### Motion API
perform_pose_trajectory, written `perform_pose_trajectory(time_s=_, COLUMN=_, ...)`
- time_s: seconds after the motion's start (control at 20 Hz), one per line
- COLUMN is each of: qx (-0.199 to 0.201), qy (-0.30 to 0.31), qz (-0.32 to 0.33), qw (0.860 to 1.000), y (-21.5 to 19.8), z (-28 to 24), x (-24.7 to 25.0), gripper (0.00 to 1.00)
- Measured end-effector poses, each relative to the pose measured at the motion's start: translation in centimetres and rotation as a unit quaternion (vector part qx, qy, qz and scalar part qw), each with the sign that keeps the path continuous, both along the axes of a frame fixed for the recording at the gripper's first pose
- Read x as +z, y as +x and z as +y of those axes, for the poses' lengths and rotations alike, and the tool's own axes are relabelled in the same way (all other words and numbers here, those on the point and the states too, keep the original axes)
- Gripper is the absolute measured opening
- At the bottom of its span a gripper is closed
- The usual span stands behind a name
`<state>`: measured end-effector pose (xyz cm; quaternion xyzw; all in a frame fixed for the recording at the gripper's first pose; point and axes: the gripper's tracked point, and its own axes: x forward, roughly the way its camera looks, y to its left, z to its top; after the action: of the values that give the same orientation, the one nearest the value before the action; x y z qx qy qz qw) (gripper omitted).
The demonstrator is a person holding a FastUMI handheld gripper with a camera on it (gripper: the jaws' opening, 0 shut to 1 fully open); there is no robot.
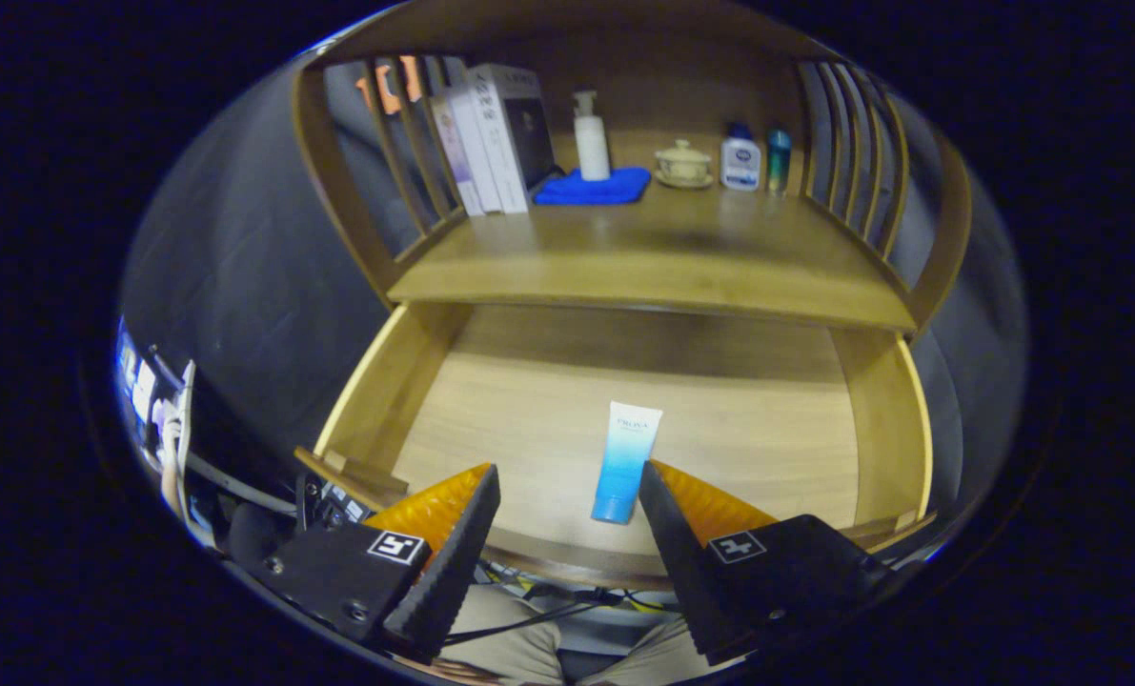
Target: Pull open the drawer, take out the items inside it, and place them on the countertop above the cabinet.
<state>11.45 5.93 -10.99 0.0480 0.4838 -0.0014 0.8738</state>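
Wooden cabinet with slatted sides against a dark wall. Countertop above, carrying at the back a row of upright boxes, a blue cloth with a white pump bottle standing on it, a lidded cup on a saucer, a white-and-blue bottle and a slim teal bottle. Below, drawer pulled open. Inside, lying flat near the front edge, a blue-and-white tube, cap end toward the gripper. Fingers apart, holding nothing, tips above the drawer's front; tube between them, just beside the right finger.
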Motion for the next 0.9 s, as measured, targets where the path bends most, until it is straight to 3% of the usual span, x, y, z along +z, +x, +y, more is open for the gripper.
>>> perform_pose_trajectory(time_s=0.15, qx=-0.029, qy=0.020, qz=0.061, qw=0.998, y=1.2, z=-1.0, x=-2.1, gripper=0.93)
perform_pose_trajectory(time_s=0.45, qx=-0.068, qy=-0.011, qz=0.140, qw=0.988, y=2.4, z=-3.2, x=-6.6, gripper=0.90)
perform_pose_trajectory(time_s=0.65, qx=-0.091, qy=0.016, qz=0.188, qw=0.978, y=2.2, z=-2.8, x=-8.4, gripper=0.87)
perform_pose_trajectory(time_s=0.9, qx=-0.107, qy=0.007, qz=0.205, qw=0.973, y=1.9, z=-3.6, x=-9.4, gripper=0.65)
